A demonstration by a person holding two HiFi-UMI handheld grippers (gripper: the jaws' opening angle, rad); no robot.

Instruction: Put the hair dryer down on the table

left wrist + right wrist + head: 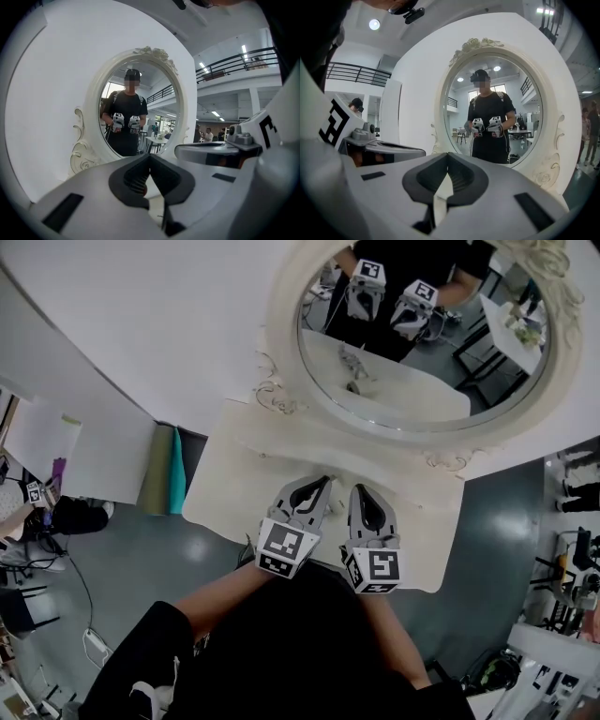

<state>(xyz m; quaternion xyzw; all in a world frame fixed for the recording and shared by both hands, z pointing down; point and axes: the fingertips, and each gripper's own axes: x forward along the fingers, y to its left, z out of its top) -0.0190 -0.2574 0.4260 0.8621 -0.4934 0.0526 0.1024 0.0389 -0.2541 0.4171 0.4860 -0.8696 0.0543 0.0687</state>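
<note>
Hovering side by side low over the cream surface, just in front of the body: left gripper and right gripper, nearly touching, both aimed at the round mirror. Along the left one, fingers pressed together at the tips, with nothing between them. Same on the right: fingers met at the tips, with only a sliver of pale surface showing through the slot lower down. So 2 empty tools, no grip on anything.

No hair dryer to be found in any of the 3 views: not between the fingers, not on the bare stretch of surface to either side. Possibly hidden under the 2 grippers or outside the frame; cannot tell which. In the mirror, on the reflected surface, 1 small grey shape, too small to name.

Judging from that: either set down already and out of sight, or not yet picked up. Nothing here to prove the placing done. Left to do, if anything: locating the hair dryer and confirming it at rest on the surface.
</note>
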